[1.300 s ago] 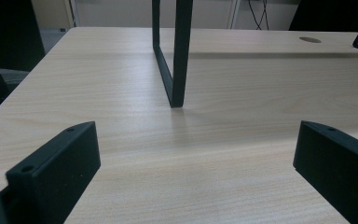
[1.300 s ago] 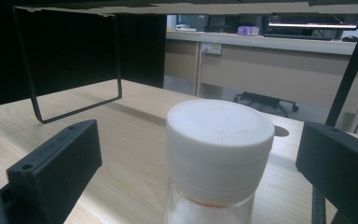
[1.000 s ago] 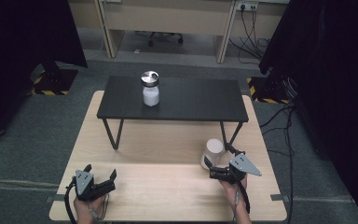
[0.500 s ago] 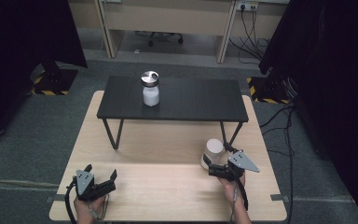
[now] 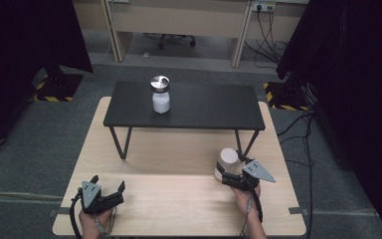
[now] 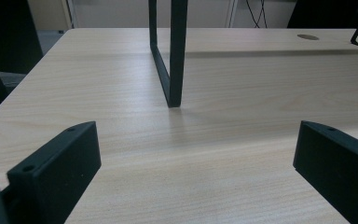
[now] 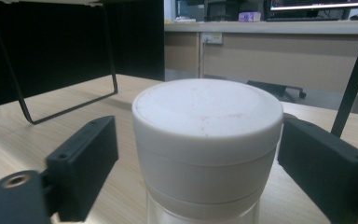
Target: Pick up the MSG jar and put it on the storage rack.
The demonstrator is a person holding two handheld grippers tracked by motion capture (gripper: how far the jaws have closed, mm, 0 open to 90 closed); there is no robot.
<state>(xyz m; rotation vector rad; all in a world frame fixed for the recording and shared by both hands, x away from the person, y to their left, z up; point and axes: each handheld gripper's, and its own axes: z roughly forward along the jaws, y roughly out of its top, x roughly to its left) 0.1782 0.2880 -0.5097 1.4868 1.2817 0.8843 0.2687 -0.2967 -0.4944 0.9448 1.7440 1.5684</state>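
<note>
While the bench (image 5: 179, 164) stretches out pale and wide, the white-lidded jar (image 5: 227, 159) stands upright at its right side, near a leg of the black stand (image 5: 184, 104), dead ahead of the right gripper (image 5: 225, 175). Jaws have just been closing round its lid, straddling it with slivers of gap each side, not pinching yet. Left gripper (image 5: 110, 191) rests well apart, jaws spread on nothing

A pale wooden surface (image 5: 179, 199) is carrying a low black stand (image 5: 204, 107) on thin legs and a white-capped jar (image 5: 226, 162) near its right front. A second jar (image 5: 160, 94) with a metal lid is sitting on the stand's top.
</note>
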